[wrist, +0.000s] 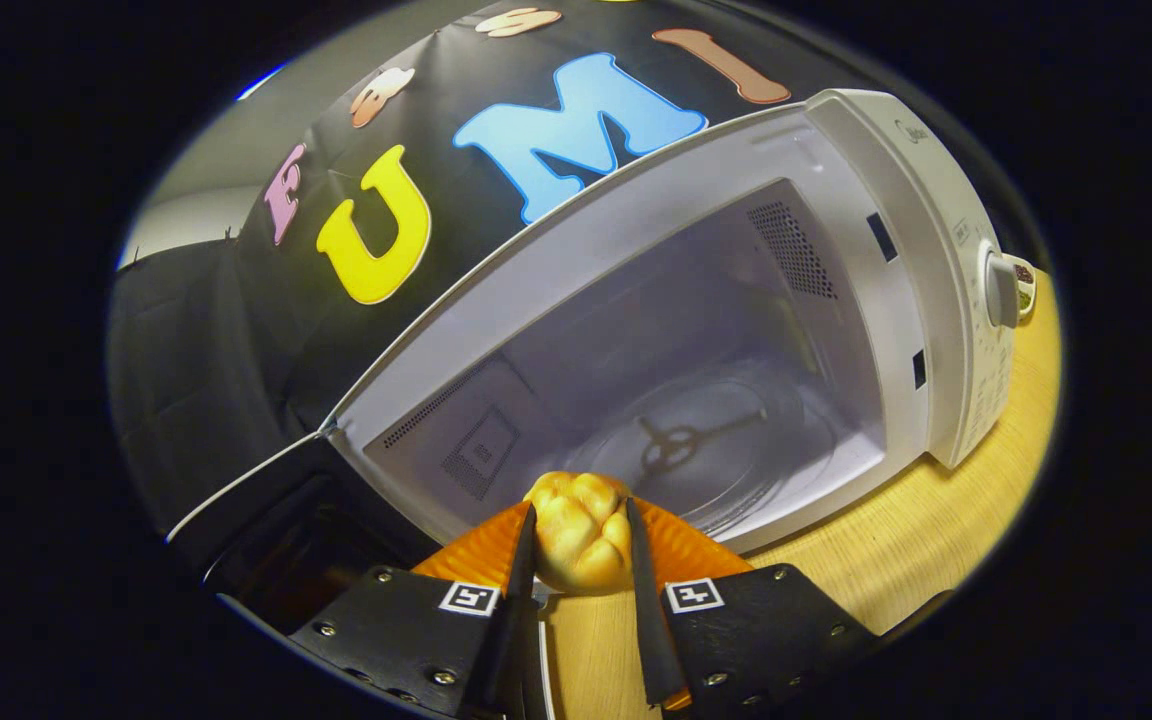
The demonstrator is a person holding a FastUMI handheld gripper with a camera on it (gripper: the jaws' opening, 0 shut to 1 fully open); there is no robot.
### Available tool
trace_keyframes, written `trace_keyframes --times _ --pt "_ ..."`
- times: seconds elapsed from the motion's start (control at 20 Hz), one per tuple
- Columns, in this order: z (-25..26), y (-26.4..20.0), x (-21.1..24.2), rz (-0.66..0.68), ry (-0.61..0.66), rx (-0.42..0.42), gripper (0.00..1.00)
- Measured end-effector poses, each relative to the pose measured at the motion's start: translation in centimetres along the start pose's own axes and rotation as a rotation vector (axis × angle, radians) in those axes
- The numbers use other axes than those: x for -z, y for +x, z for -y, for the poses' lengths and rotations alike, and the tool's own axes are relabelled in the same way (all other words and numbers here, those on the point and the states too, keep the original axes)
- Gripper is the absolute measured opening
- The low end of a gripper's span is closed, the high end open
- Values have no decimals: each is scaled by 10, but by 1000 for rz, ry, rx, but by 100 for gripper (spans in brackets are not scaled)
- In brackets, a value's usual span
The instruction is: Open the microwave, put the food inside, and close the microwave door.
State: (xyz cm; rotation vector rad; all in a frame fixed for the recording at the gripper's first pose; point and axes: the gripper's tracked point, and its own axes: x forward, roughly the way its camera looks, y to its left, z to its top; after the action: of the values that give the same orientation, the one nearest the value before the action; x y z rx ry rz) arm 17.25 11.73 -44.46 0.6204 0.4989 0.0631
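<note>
beyond the fingers, a white microwave (pixel 696 330) on a light wooden table (pixel 946 530), standing tilted in the fisheye view, door (pixel 266 520) swung wide open to the left, dark and seen nearly edge-on. inside, a pale cavity with a round glass turntable (pixel 726 450) on its floor, the three-armed hub showing through the glass, and perforated vent patches on the left and rear-right walls. on the right side of the front, a control panel (pixel 981 340) with a round knob (pixel 1001 290) standing out from it. just past the panel's far edge, a small bowl (pixel 1024 280) with something dark in it, too small to tell more. behind the microwave, black cloth wall (pixel 206 330). nearer, the gripper (pixel 581 535) closed onto a golden, knobbly bread roll (pixel 581 530), both fingers pressed against its sides, the roll held between them just in front of the cavity's lower front lip, above the table and not yet inside. smallest, a square black-and-white marker (pixel 469 598) on each finger mount, plus a few screw heads on the mounts.
</note>
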Motion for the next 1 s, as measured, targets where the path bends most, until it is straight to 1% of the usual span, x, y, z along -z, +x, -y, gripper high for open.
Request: trace_keyframes --times 0.2,0.35,0.5,0.6,0.7,0.8,0.85,0.9,0.95,1.0 --pt "1 18 0 0 53 13 47" --pt "8 32 9 -16 52 35 47" --pt "17 42 16 -31 85 37 47" --pt "17 46 14 -16 105 30 54" --pt "19 50 12 -4 96 33 55" --pt "21 54 7 18 78 36 68" --pt "22 54 7 18 80 36 71" --pt "22 54 6 18 81 39 72" --pt "22 53 6 17 83 41 77" --pt "23 54 5 17 80 47 78"
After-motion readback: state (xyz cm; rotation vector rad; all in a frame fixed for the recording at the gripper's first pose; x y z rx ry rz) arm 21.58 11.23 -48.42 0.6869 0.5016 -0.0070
